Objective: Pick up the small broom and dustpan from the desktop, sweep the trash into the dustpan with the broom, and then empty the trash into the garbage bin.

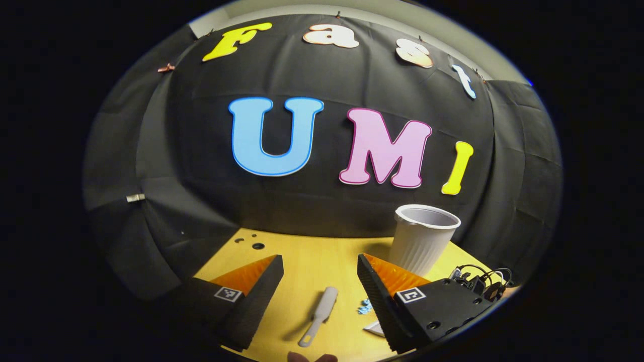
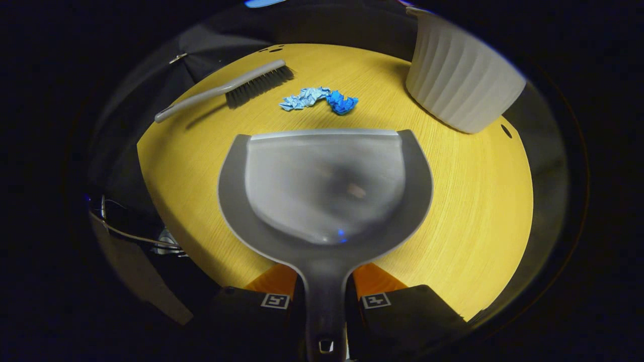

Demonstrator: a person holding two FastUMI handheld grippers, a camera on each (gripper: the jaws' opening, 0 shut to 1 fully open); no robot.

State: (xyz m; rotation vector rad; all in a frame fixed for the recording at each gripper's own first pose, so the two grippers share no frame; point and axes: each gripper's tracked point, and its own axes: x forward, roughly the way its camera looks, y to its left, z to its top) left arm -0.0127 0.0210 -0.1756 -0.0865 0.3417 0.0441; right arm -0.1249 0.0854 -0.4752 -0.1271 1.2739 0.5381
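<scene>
- Nearest in the right gripper view, the handle of the dustpan [image 2: 324, 186] is seen pinched between the two fingers of the right gripper [image 2: 324, 296], with the pan held out ahead over the desktop [image 2: 478, 201].
- The dustpan is judged to be light, stiff plastic with a smooth, rather slippery handle; a hold near the handle's root should limit swinging.
- In the left gripper view, the left gripper [image 1: 319, 281] is shown with its fingers spread wide and nothing between them; the small broom [image 1: 318, 315] lies flat on the desk below the gap.
- The broom is likewise judged light, with a rigid slim handle and soft bristles; the handle's middle is the place to be gripped, since the bristles would give.
- Just beyond the pan's front lip, the trash [image 2: 318, 99], crumpled blue paper, lies beside the broom's bristles. It is judged very light and easily scattered.
- Farther off, a white ribbed garbage bin [image 2: 460, 85] stands upright on the desk.
- The surface is smooth yellow wood-grain; black cloth closes off the booth behind.
</scene>
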